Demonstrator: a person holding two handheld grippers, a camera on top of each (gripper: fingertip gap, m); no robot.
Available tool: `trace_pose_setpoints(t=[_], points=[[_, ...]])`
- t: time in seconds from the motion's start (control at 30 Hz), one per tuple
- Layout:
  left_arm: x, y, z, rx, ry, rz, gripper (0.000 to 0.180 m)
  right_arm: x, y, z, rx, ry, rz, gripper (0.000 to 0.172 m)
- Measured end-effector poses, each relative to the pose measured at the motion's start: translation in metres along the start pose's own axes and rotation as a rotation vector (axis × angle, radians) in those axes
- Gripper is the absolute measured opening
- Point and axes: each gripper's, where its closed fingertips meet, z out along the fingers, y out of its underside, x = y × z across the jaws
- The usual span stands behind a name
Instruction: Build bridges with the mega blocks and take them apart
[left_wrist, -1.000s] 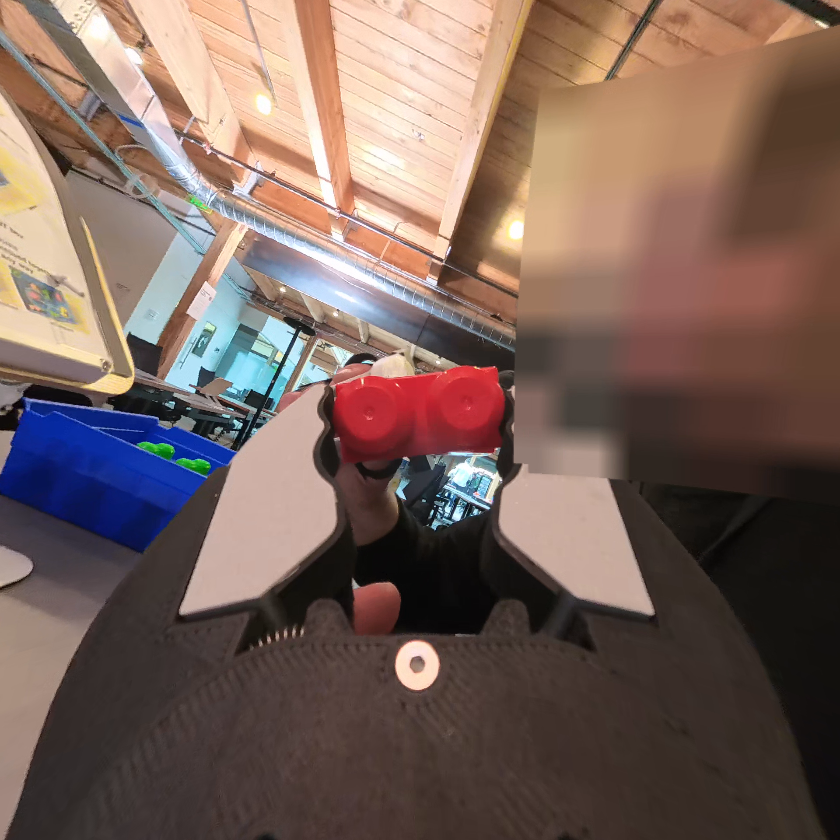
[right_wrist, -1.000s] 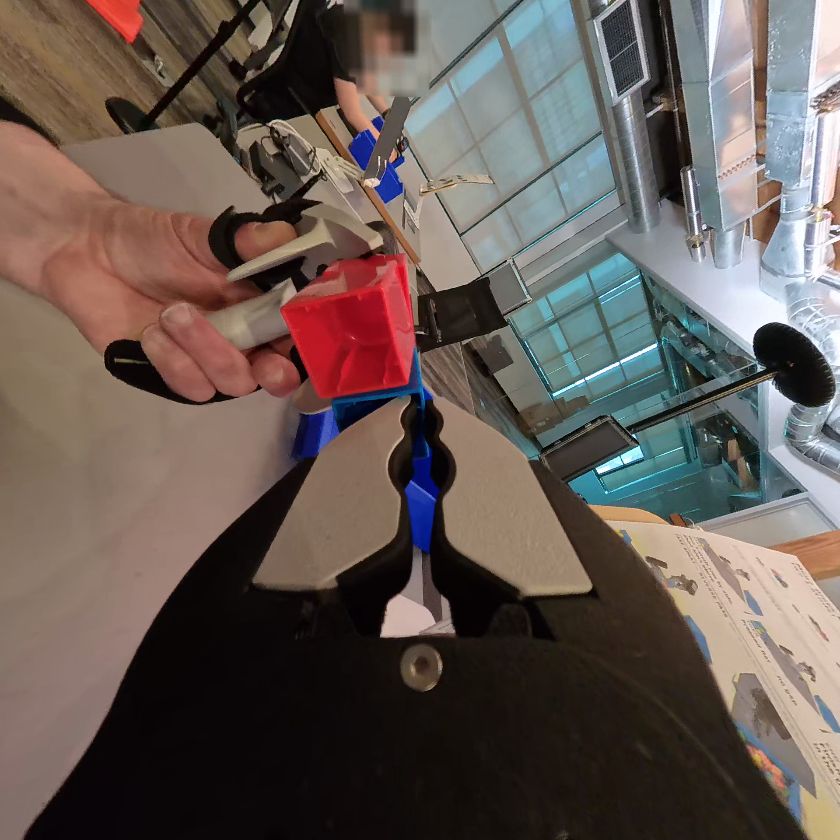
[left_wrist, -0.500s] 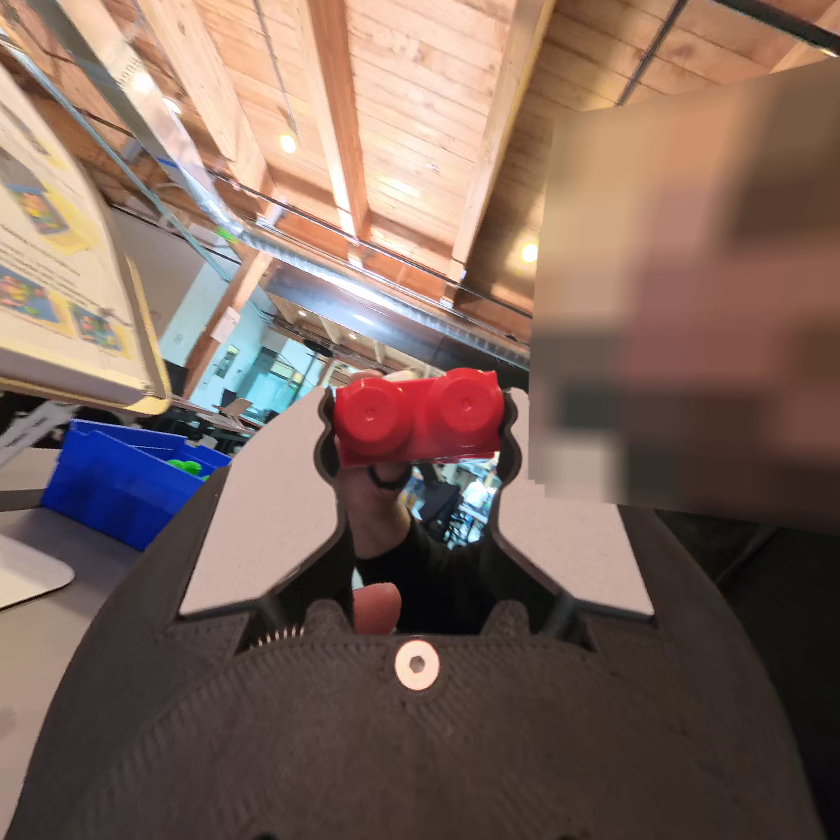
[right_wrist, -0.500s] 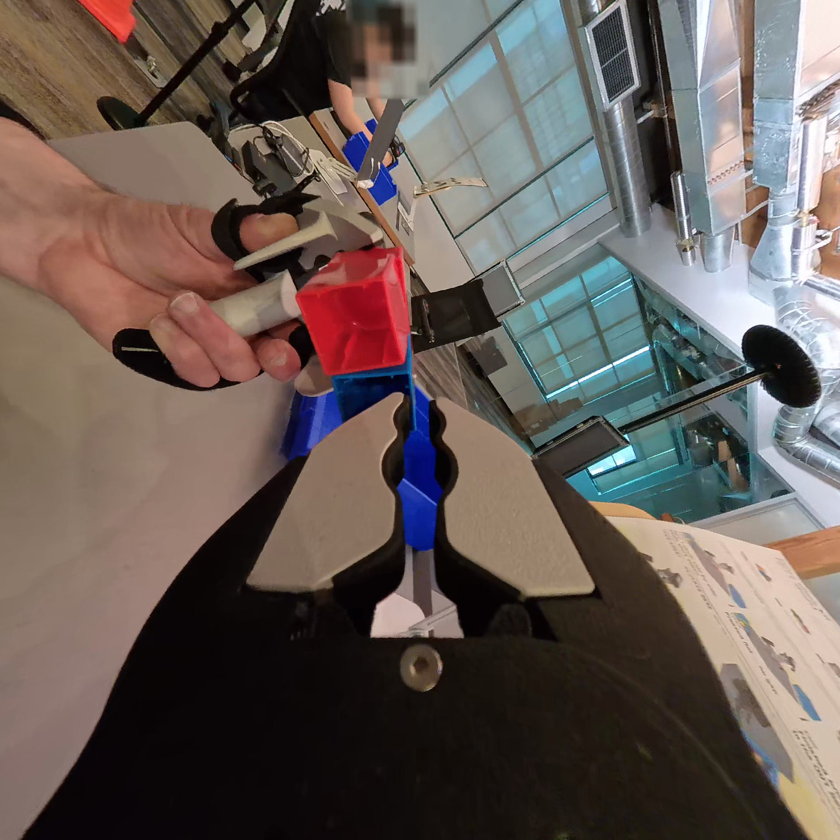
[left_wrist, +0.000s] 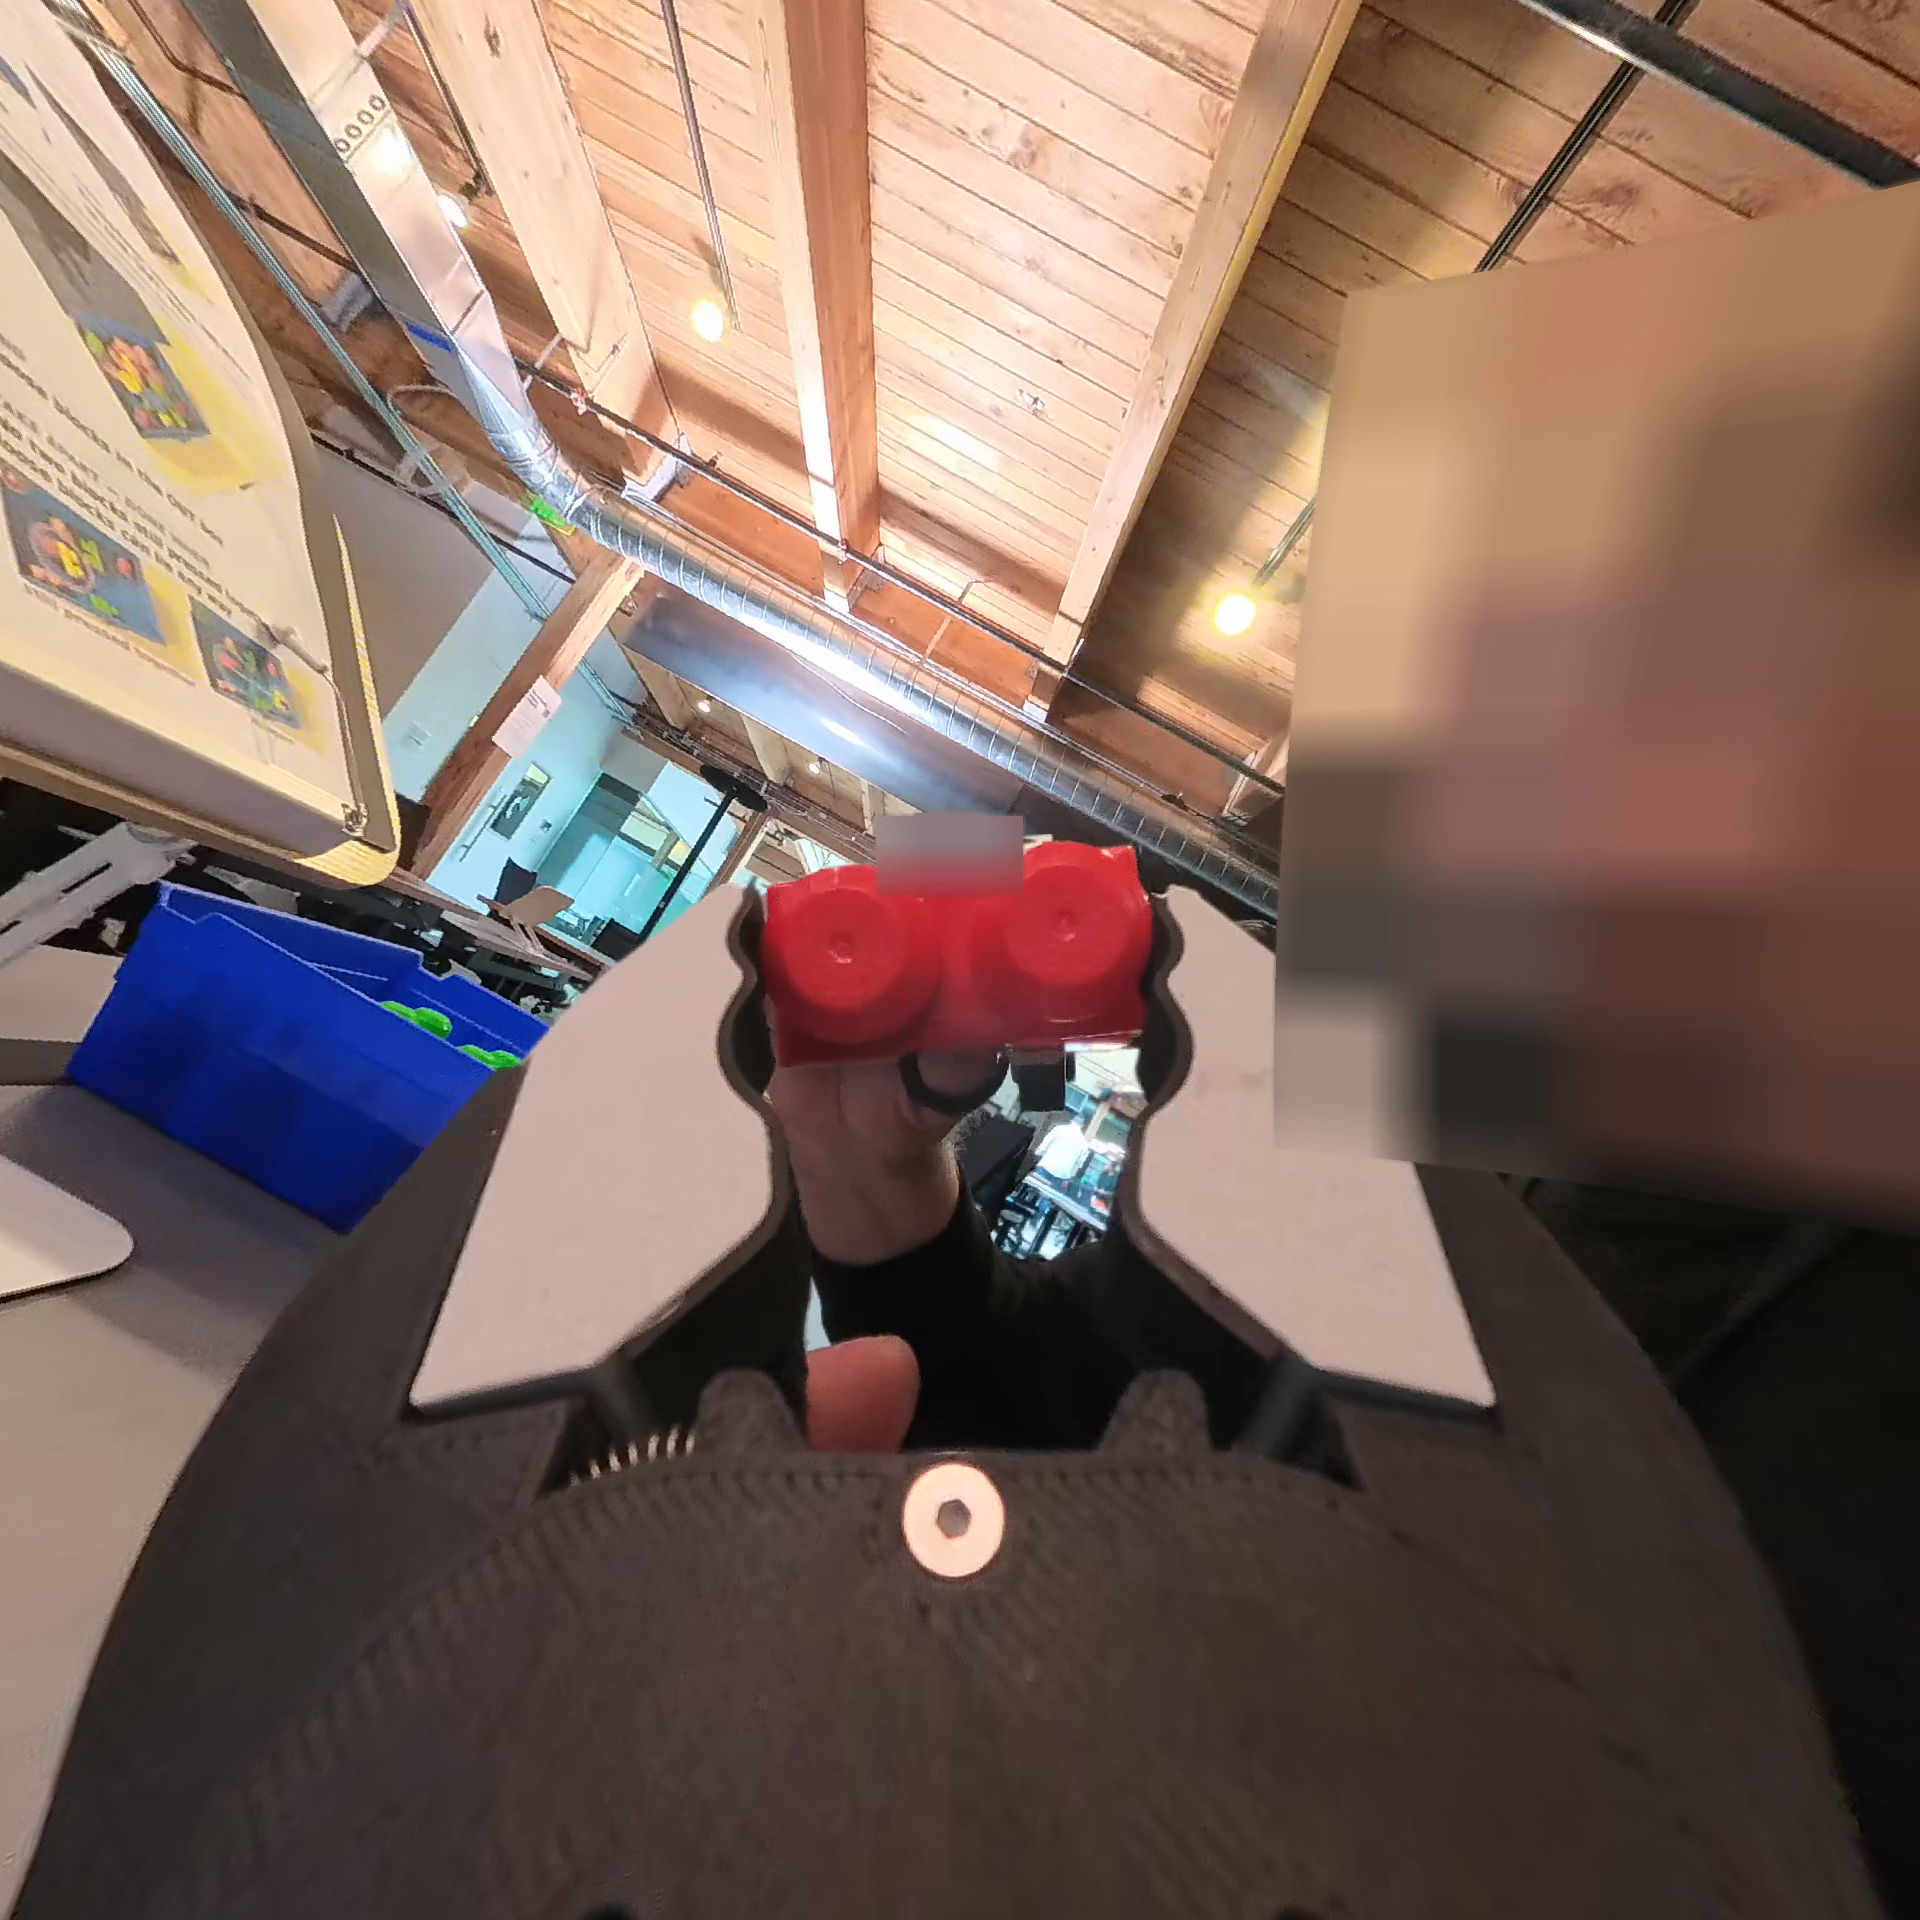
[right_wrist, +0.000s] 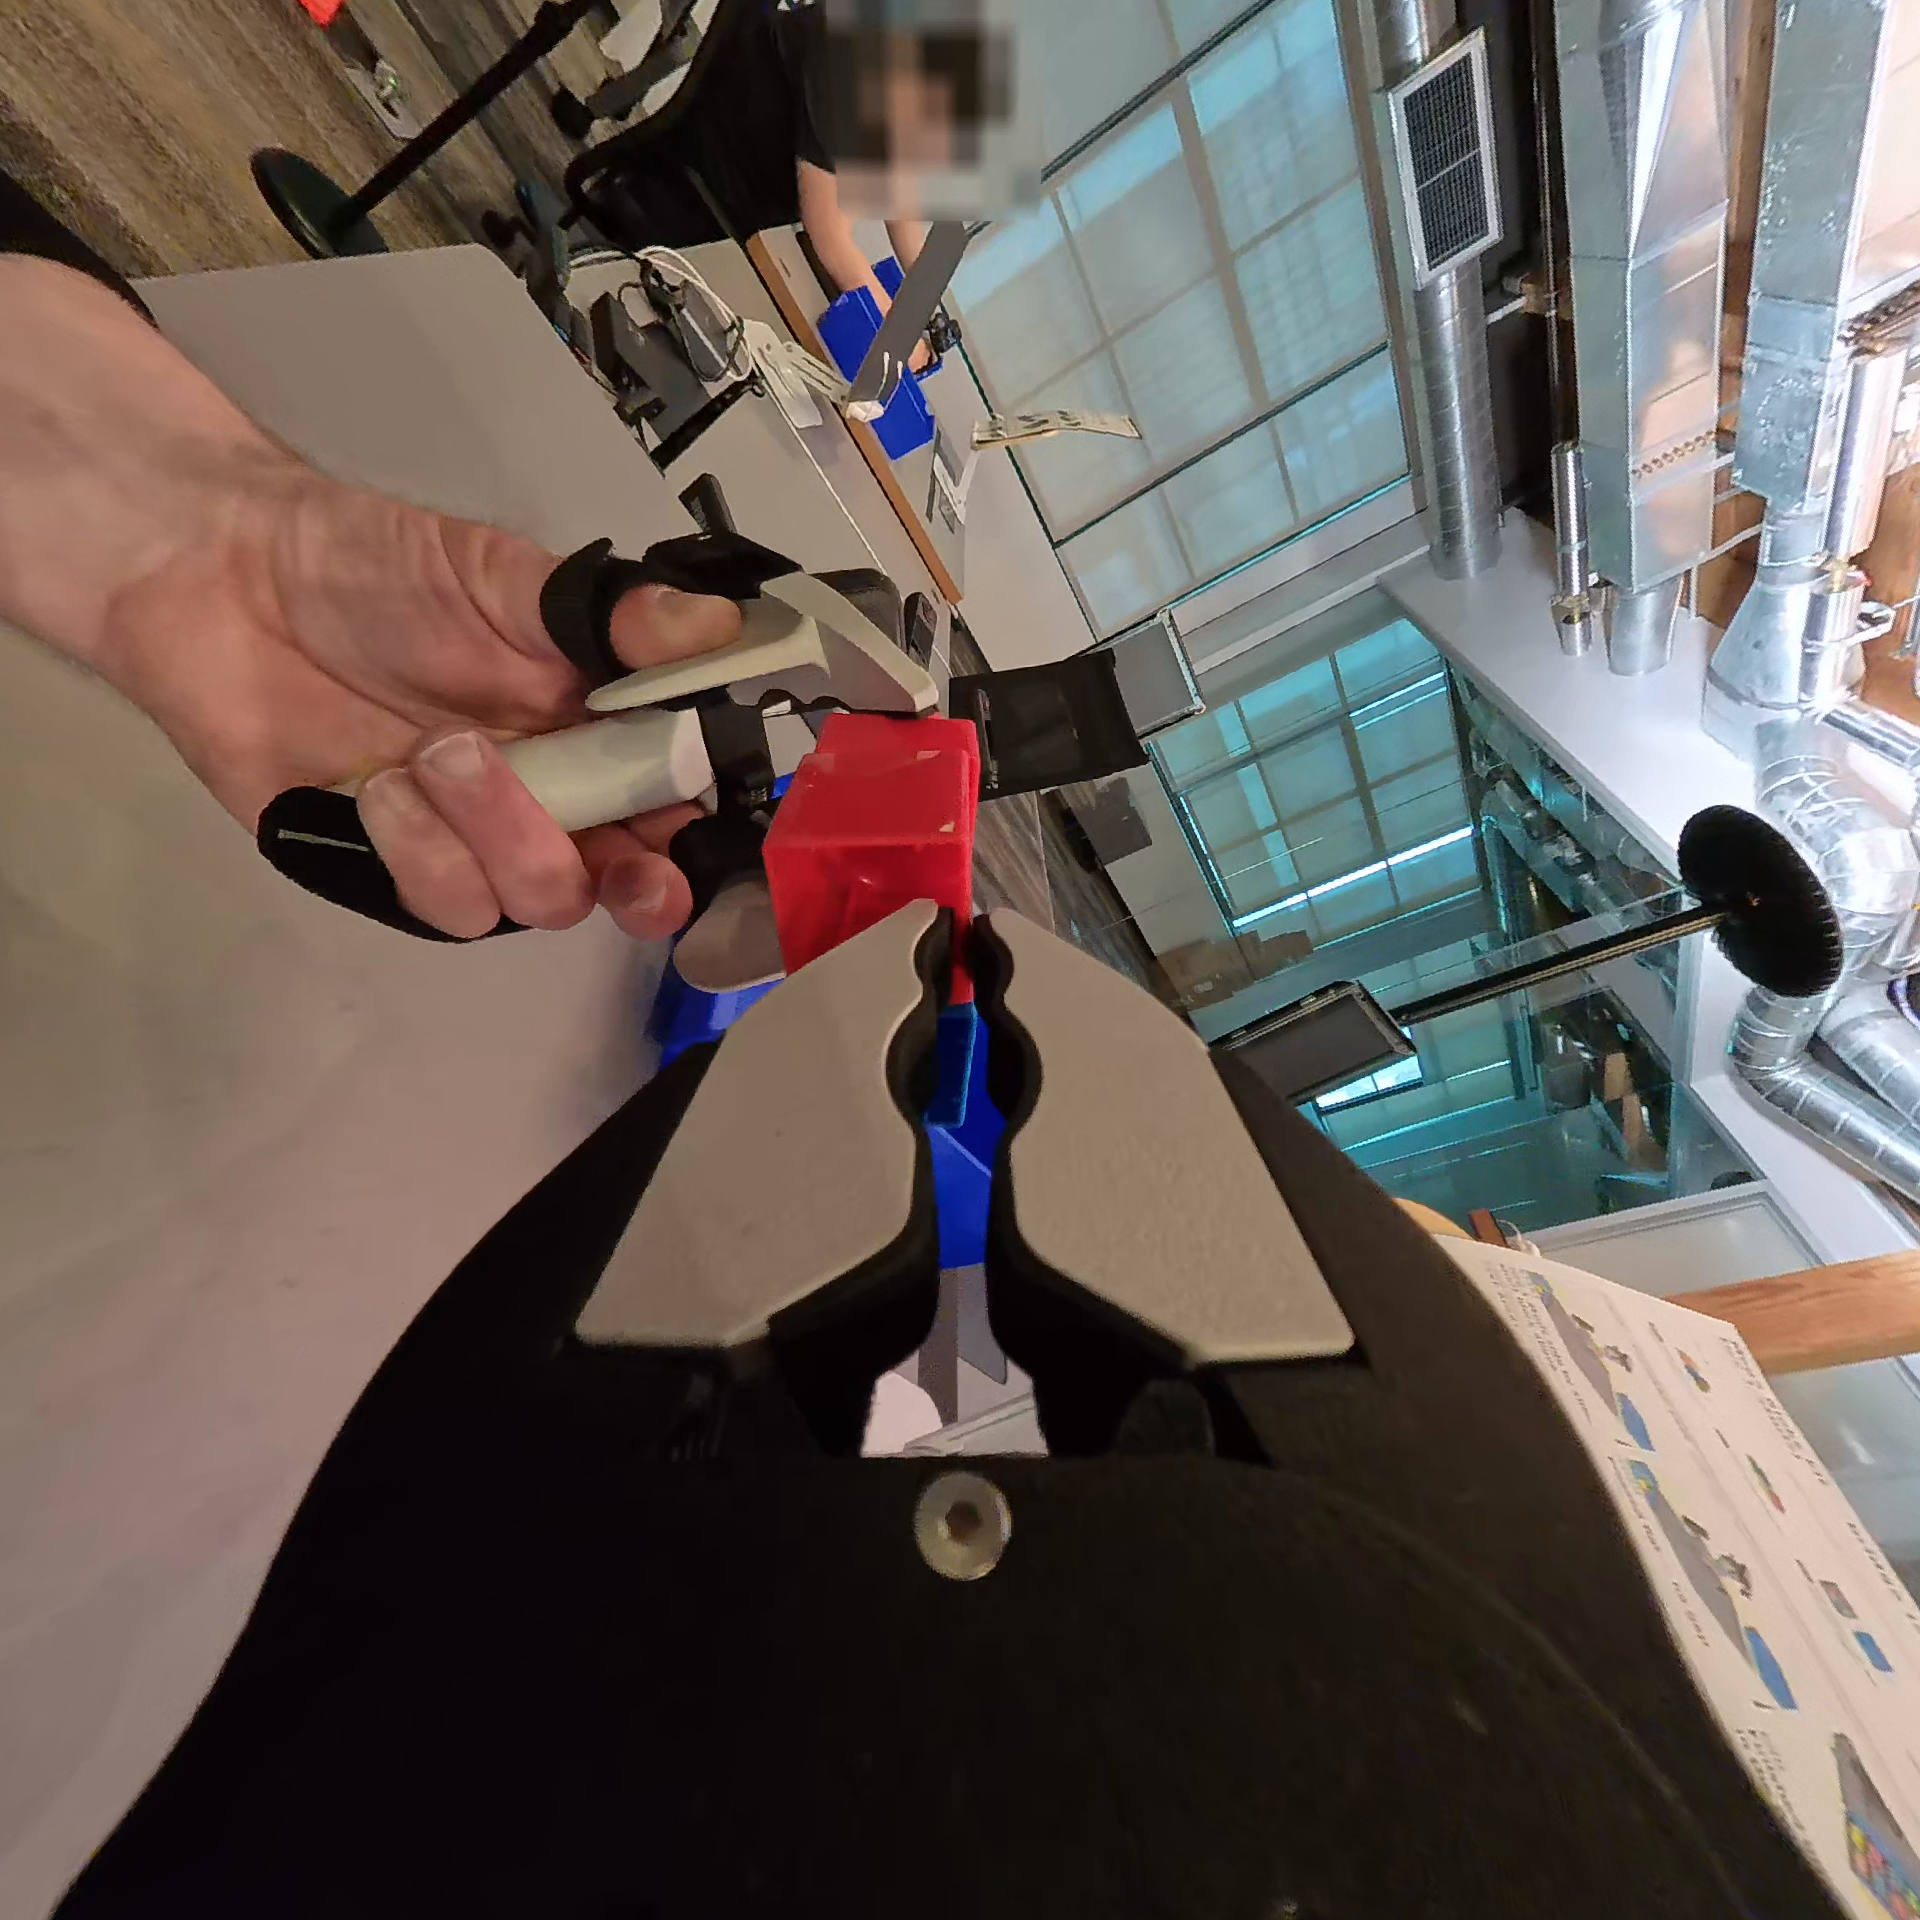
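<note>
Since a second ago the closed right gripper (right_wrist: 964, 940) has neared the red two-stud block (left_wrist: 956, 961), clamped end to end by the left gripper's fingers (left_wrist: 665, 997).

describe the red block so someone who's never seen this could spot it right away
Start at the left gripper, raised toward the wooden ceiling. The red block is clamped between its fingertips, two round studs facing the camera. The other blocks in that view are green, in the blue bin.
</note>
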Motion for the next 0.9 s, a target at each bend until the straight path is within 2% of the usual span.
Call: trace_pose_setpoints(t=[0.6, 0.73, 0.8, 0.9], points=[[0.01, 0.002, 0.0, 0.022, 0.012, 0.063, 0.069, -0.001, -0.005, 0.002, 0.039, 0.047, 0.002, 0.002], [0.016, -0.004, 0.004, -0.056, -0.017, 0.173, 0.069, 0.005, -0.008, 0.0, 0.064, 0.05, 0.052, 0.005], [0.021, -0.012, 0.002, -0.059, -0.007, 0.222, 0.068, 0.011, -0.009, -0.003, 0.078, 0.06, 0.091, 0.014], [0.026, -0.018, -0.001, -0.077, -0.024, 0.326, 0.069, 0.019, -0.003, -0.005, 0.098, 0.037, 0.233, 0.018]])
